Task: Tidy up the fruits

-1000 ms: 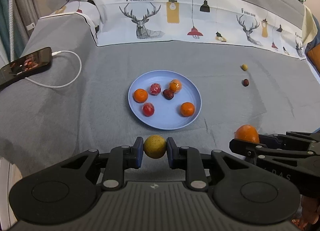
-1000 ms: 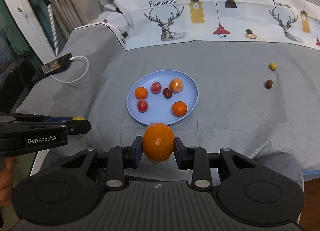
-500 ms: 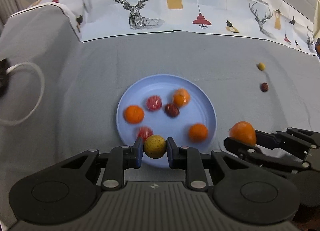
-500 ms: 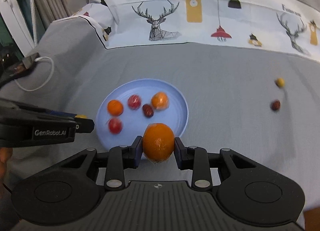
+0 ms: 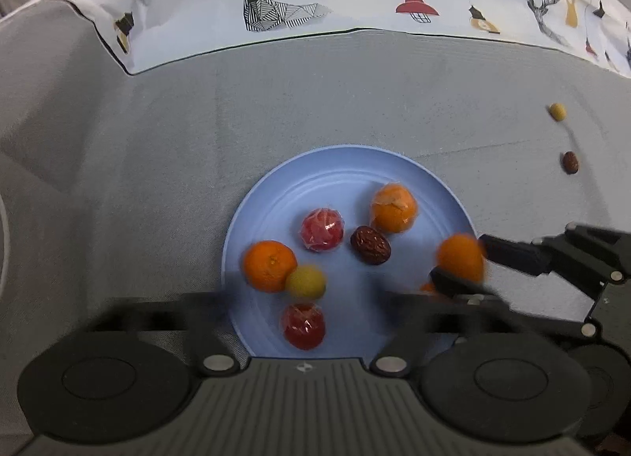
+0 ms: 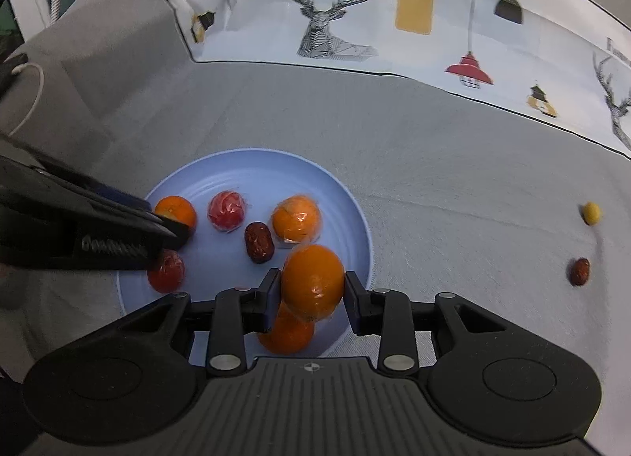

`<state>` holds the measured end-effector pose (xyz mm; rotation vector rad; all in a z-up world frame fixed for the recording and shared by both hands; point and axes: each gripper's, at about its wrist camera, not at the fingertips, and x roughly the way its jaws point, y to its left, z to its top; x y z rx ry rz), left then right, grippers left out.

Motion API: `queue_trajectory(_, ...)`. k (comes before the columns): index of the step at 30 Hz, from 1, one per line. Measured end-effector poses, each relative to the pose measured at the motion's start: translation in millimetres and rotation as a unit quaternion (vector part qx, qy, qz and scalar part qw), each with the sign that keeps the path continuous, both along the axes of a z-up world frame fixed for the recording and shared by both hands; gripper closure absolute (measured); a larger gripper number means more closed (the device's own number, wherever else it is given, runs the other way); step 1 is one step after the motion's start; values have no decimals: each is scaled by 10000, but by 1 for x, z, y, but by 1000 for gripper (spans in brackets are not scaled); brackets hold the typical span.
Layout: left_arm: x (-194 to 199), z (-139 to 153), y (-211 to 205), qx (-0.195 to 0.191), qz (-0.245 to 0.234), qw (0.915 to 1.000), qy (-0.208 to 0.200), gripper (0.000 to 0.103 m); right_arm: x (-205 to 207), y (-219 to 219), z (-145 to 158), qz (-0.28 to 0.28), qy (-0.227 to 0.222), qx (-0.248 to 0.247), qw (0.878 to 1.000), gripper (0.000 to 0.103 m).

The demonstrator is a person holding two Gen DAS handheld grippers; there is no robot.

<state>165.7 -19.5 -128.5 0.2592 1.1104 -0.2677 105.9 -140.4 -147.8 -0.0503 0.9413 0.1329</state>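
Left wrist view: left gripper [image 5: 303,298] over near edge of blue plate [image 5: 276,195], jaws opening wide, fingers blurred and spread apart, nothing pressed between them. Yellow fruit [image 5: 305,280] loose between the fingers, blurred, touching or just beside a mandarin [image 5: 269,266] on the plate's left side; cannot tell if it rests on the plate yet. Also on plate: two red wrapped fruits [image 5: 322,229] [image 5: 303,326], a date [image 5: 370,245], a wrapped mandarin [image 5: 393,208].

Right wrist view: right gripper [image 6: 311,290] over the plate's near right part, jaws opening, orange [image 6: 311,280] between the pads; left pad at the orange's skin, right pad with a thin gap, so grip looks let go. Another mandarin [image 6: 286,331] lies under the orange on the plate, partly hidden. Left gripper fingers come in from the left over the plate.

Off the plate, on grey cloth [image 6: 453,164] to the right: small yellow fruit [image 6: 591,213] and a second date [image 6: 579,271], apart from each other, well apart from the plate. Deer-print cloth [image 6: 355,14] behind. White cable [image 6: 31,97] at far left.
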Motion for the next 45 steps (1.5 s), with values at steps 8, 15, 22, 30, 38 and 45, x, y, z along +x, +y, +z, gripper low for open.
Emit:
queue_trajectory(8,-33,19,17,383,277,9988,-133,0,-38,-2,23,-10,-60,-94,9999,14)
queue_trajectory(15,-109,42,45,559,566,9968,95,0,-109,-9,56,-422,113,355,9984,12)
queue_trajectory(22,-186,77,60,416,674,9965,-266,0,-183,2,93,-559,-549,303,9965,8)
queue_trajectory(30,-234,99,60,367,687,9948,-656,0,-240,14,108,-264,-899,258,9953,3)
queue_trajectory(38,-250,113,65,286,781,9926,-887,0,-265,15,123,-230,-1271,218,9914,1)
queue_trajectory(45,-256,116,60,335,696,9924,-960,0,-271,17,126,-201,-1334,240,9906,1)
